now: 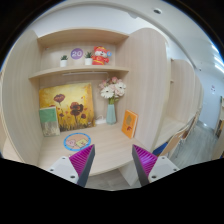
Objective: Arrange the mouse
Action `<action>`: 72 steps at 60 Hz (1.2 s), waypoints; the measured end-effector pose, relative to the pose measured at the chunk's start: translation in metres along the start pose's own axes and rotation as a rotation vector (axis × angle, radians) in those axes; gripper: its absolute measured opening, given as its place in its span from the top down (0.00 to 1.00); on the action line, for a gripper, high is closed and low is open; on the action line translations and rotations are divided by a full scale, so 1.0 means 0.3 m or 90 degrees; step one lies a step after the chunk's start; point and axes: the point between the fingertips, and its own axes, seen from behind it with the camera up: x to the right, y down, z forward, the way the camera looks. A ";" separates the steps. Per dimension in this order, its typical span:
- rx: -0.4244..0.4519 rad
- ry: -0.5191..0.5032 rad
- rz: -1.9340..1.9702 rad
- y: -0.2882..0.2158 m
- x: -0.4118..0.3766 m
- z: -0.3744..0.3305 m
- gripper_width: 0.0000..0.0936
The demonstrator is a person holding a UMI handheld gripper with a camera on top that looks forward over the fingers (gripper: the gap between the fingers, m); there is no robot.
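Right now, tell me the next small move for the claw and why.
Probably turn the open, empty claw to look for the mouse: none shows. Ahead are only the desk, a round mat, a vase of flowers and a painting.

On the desk (105,150) a round mat (77,142) lies before the painting (66,107); the flower vase (111,113) stands right of it.

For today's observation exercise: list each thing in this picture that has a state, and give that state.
gripper: open, empty
vase of flowers: upright on the desk
painting: leaning against the back wall
round mat: flat on the desk
orange card: standing propped
small plant: upright on the shelf
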 end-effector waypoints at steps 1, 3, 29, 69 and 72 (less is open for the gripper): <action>-0.007 -0.005 0.001 0.016 -0.009 0.000 0.20; -0.020 -0.014 0.003 0.061 -0.035 0.010 0.20; -0.230 -0.169 -0.084 0.688 -0.523 0.265 0.19; -0.292 -0.213 -0.118 0.729 -0.871 0.701 0.40; -0.292 -0.213 -0.118 0.730 -0.869 0.703 0.43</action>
